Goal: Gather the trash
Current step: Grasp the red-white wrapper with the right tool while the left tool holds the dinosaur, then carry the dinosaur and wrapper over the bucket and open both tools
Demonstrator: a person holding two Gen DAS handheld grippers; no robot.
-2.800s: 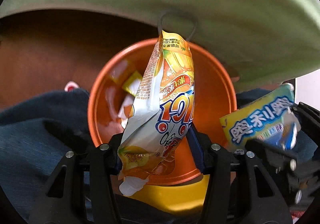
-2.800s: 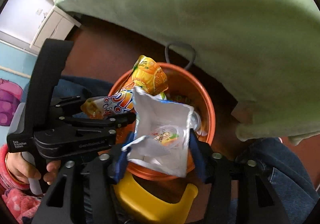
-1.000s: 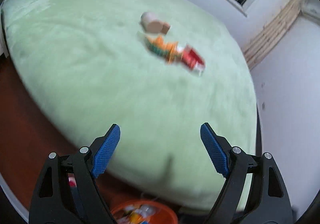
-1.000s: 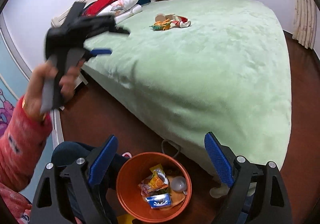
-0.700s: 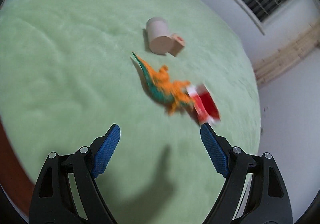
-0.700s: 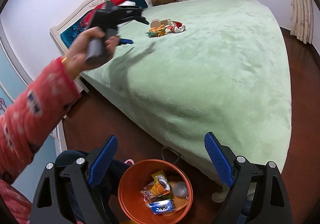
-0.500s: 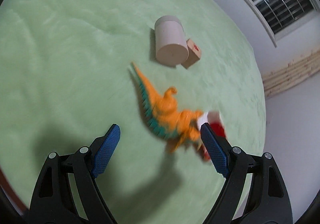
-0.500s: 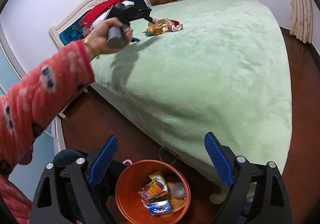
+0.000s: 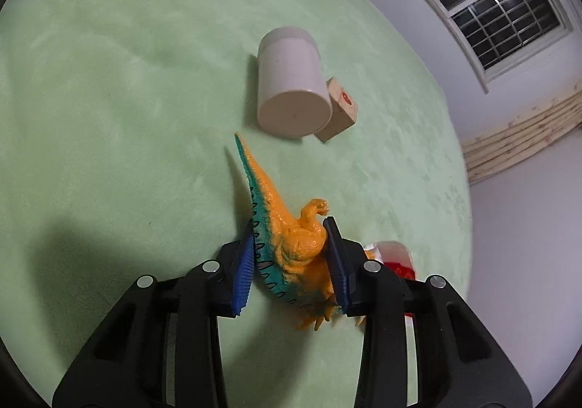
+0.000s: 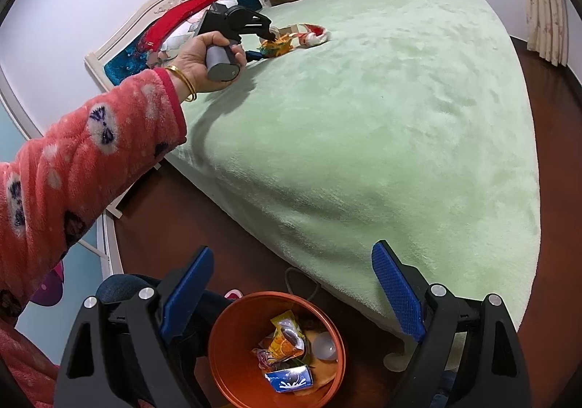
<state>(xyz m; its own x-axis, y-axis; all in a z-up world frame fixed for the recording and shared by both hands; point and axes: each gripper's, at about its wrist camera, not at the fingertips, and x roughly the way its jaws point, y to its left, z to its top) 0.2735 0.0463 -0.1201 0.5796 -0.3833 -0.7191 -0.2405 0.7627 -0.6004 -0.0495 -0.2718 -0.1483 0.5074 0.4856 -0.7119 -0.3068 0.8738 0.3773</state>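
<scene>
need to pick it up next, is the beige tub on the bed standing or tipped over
Tipped over: the beige tub lies on its side on the green bedspread, flat round end toward the camera.

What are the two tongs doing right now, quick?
Left tongs: closing, pads on both sides of the orange toy dinosaur lying on the green bed.
Right tongs: open, holding nothing, above the orange bin.

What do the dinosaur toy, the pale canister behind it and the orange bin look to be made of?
Dinosaur toy: likely moulded plastic or rubber, going by its glossy, pebbled, painted skin. Pale canister: smooth and matte, perhaps plastic or coated card; hard to tell. Orange bin: probably plastic, with shiny, evenly coloured walls.
</scene>
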